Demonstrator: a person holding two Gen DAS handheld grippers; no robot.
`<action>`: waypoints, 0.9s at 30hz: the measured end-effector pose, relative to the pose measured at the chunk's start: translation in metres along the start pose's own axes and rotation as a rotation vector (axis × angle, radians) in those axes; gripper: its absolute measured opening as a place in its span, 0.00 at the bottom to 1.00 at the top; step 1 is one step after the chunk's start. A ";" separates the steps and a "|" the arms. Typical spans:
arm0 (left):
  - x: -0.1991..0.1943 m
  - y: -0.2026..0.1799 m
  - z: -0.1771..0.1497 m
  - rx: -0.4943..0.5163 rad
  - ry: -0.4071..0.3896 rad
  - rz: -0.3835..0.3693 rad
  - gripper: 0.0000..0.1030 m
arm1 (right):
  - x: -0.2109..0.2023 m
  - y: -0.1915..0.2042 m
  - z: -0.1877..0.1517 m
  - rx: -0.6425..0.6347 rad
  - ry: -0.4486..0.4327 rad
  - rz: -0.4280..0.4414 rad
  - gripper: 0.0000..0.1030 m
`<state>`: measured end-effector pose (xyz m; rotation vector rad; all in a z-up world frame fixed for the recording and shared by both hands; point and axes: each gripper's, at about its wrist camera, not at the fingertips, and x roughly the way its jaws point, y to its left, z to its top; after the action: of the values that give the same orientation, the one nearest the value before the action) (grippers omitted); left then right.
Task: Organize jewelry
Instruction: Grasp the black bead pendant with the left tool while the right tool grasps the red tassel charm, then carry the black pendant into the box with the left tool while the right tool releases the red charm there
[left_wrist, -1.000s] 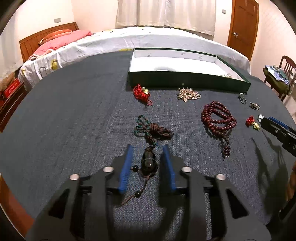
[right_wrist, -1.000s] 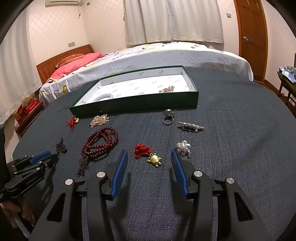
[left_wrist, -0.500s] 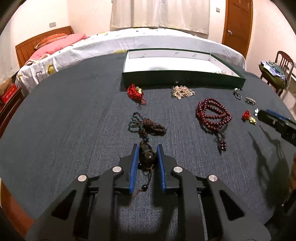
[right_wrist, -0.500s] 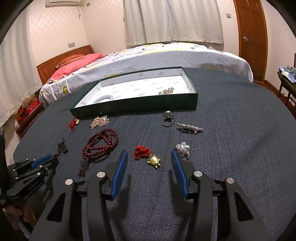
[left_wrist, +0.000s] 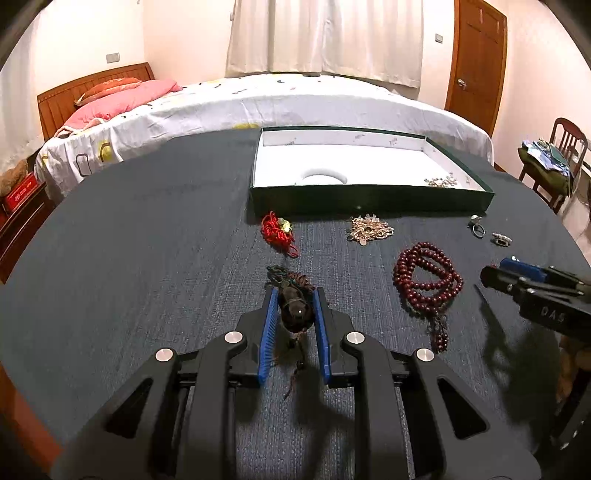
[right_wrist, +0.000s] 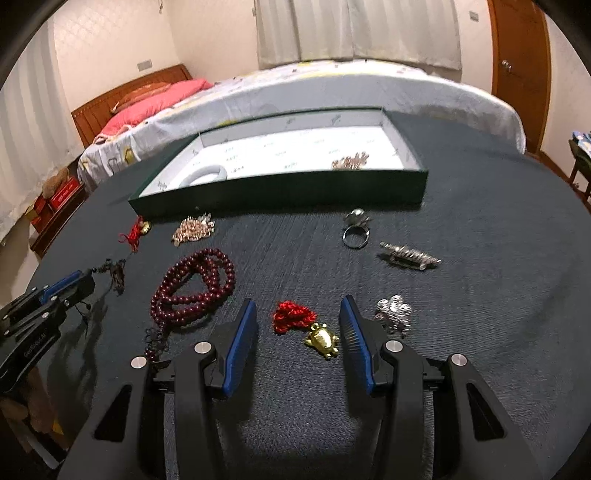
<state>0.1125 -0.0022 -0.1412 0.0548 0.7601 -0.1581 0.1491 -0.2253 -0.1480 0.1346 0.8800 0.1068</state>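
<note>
Left gripper is clamping its blue pads on the dark pendant, whose cord is trailing onto the dark table cloth. Right gripper is hanging wide open around the gold turtle charm, beside the red bead strand, short of the green tray.

Table covered in dark blue-grey fabric. Bed just beyond table's far edge, white patterned sheet, pink pillow near wooden headboard at left. White curtains hang behind bed. Brown wooden door at right. Wooden chair at far right, clothes heaped on seat. Low wooden cabinet left of table, red box on top.
</note>
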 end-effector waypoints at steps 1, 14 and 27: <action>0.001 0.000 0.000 -0.002 0.003 -0.001 0.19 | 0.000 0.001 0.001 -0.007 0.001 0.000 0.46; 0.003 0.002 0.000 -0.009 0.001 -0.001 0.19 | 0.003 0.006 0.003 -0.051 0.035 0.019 0.08; -0.013 -0.006 0.007 0.010 -0.048 -0.005 0.19 | -0.026 0.000 0.008 -0.026 -0.049 0.031 0.06</action>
<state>0.1073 -0.0076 -0.1274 0.0582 0.7116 -0.1677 0.1388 -0.2298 -0.1238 0.1266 0.8271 0.1433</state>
